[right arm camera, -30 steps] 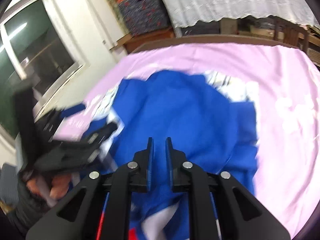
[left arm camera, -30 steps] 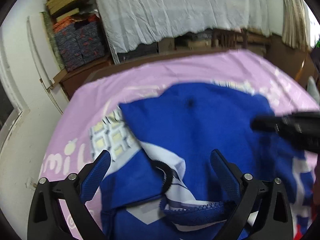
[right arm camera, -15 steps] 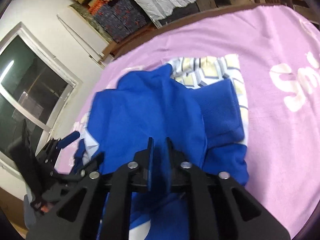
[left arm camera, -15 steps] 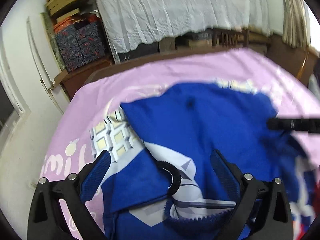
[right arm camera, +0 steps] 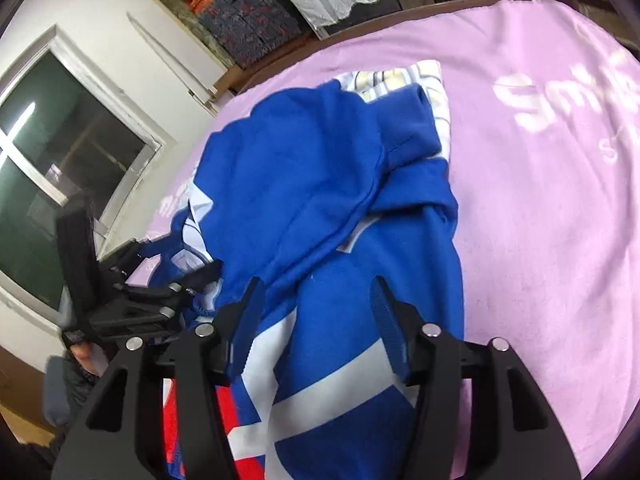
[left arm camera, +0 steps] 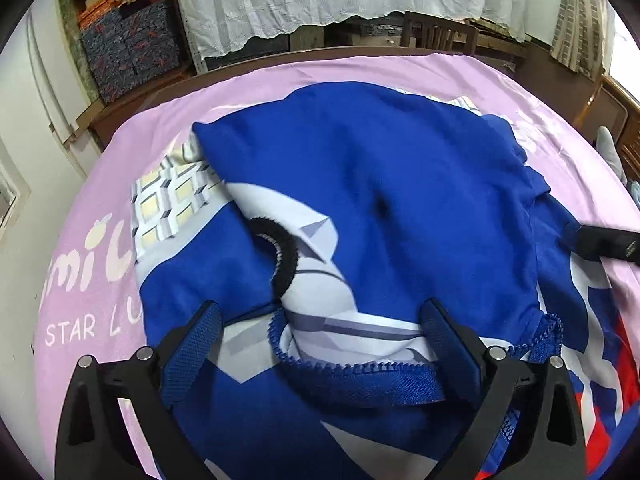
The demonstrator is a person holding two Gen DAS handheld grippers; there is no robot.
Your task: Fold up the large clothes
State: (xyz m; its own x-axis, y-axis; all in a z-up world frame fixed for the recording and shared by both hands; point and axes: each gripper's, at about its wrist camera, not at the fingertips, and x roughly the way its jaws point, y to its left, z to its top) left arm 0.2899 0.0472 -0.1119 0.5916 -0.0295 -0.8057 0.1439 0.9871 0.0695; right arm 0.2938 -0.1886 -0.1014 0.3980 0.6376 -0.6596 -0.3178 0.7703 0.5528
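I have just been opening my right gripper to drop the folded blue jacket; left gripper stands apart over the collar at six o'clock, next to pinch.

right tongs opened, released blue jacket

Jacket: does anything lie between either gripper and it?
Nothing visible does. The left gripper stands open right over the jacket, and the right gripper, whose jaws have just been opening, straddles its cloth unpinched.
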